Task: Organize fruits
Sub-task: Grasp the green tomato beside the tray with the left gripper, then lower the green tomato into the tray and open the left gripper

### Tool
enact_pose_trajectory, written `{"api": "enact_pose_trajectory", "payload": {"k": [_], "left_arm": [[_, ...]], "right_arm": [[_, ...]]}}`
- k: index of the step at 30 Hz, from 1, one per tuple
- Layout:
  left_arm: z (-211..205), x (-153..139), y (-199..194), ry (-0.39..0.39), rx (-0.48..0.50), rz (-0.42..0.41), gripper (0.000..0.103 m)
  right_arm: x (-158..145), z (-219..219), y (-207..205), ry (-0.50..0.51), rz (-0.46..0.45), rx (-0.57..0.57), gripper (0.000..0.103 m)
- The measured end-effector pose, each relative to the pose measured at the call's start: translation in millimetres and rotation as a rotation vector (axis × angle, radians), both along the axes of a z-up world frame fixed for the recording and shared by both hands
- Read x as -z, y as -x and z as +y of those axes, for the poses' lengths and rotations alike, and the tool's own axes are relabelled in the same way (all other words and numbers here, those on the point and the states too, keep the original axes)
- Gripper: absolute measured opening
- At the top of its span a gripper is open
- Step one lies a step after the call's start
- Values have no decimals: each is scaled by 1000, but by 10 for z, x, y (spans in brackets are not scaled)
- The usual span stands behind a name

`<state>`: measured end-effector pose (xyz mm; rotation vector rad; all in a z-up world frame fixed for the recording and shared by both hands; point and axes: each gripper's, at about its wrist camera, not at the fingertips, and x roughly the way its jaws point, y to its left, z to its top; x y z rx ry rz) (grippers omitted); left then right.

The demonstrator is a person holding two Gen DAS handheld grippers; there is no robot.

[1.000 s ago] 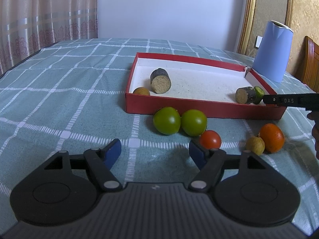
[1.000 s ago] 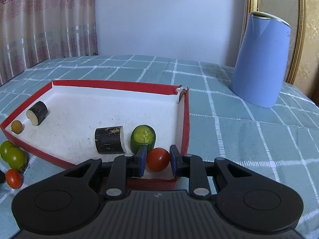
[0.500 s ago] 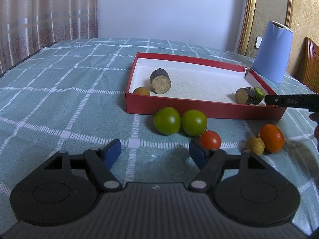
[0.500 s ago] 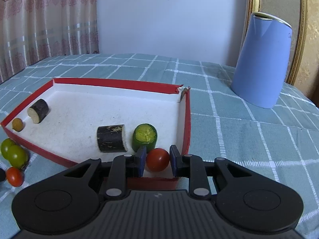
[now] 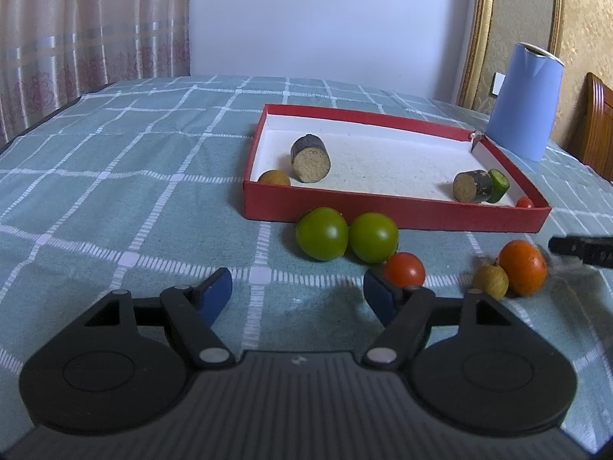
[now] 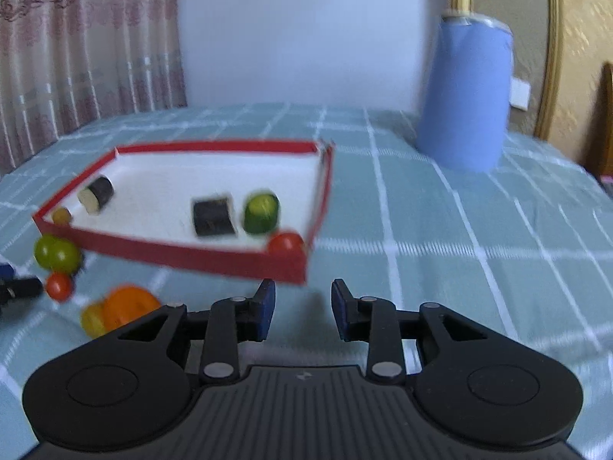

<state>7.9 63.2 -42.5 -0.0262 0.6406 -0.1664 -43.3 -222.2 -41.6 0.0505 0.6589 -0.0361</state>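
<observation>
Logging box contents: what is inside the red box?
Inside the red box: two dark cylinder pieces, a cucumber piece, a small brown fruit, a red tomato. The near wall partly hides two.

blue jug (image 5: 525, 99), checked tablecloth (image 5: 115, 176), curtain (image 5: 76, 38)

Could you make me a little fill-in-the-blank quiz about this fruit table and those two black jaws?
1. The small red tomato lies in a corner of the ____ tray.
2. Two ____ tomatoes sit on the cloth in front of the tray.
3. The orange touches a small ____ fruit.
4. The right gripper holds ____.

Missing words: red; green; yellow; nothing
</observation>
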Motion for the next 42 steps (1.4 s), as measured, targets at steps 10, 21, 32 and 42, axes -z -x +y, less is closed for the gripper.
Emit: {"api": "enact_pose_trajectory", "payload": {"k": [10,21,32,42], "left_arm": [[-51,-26,-113,-49,-34,14,73],[-136,-61,-340,-63,-9,-18,59],[-176,-24,-314,-38,55,-23,30],[-128,-235,-237,-31,42,-88,30]], "right_arm": [[120,-41,-51,-30,-20,33,48],[119,-162,-25,-88,-40,75,59],[121,-147,5,-79,-36,79,60],[121,-123,-4,-57,-32,84,60]]}}
